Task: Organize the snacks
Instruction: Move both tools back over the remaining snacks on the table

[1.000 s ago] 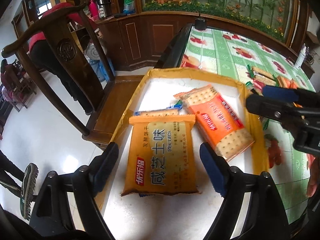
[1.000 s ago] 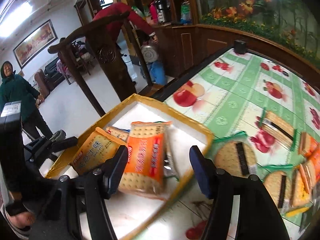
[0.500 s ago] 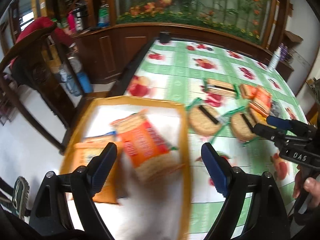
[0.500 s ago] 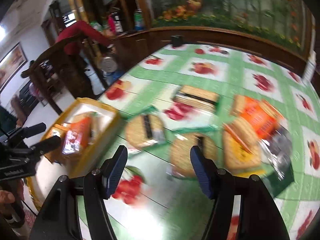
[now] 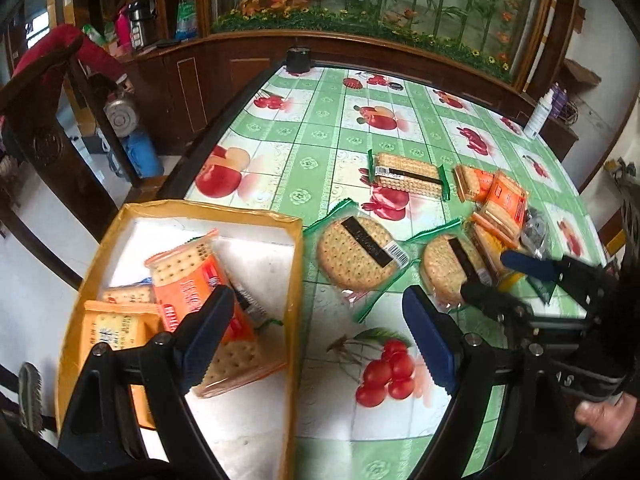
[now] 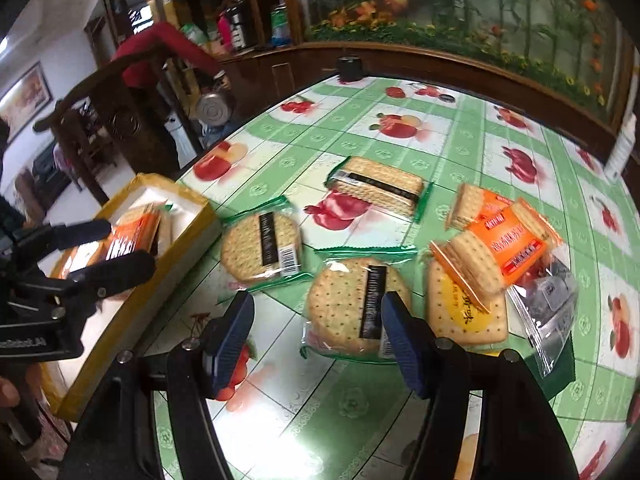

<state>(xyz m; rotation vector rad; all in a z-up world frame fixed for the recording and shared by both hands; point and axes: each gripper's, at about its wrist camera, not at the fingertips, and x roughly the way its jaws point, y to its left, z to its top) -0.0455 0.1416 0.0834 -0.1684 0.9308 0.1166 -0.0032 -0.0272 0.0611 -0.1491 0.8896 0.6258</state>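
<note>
Right wrist view puts the round cracker pack [image 6: 358, 306] dead ahead of our right gripper [image 6: 316, 334], lying flat on the green fruit-print tablecloth [image 6: 352, 404], its near edge just past the fingertips and a bit toward the right finger. The disc has no real long axis; only the dark label strip runs away from us, roughly along the gripper's pointing line, and the wrapper's crimped ends stick out far and near. Our right jaws stand apart with nothing between the pads, and they look too narrow for the full disc, so we judge they need to widen or take an edge. A second round pack [image 6: 262, 246] lies further left, nearer the yellow tray [image 6: 188, 236], which already holds an orange cracker pack [image 5: 200, 292]. The rectangular cracker pack [image 6: 378, 186] sits beyond, and the orange sandwich-cracker packs [image 6: 494, 248] pile up to the right. Our left gripper [image 5: 316, 338] hovers open and empty over the tray's right wall and bare cloth, well apart from the near round pack, so the right hand is clearly the nearer one.
</note>
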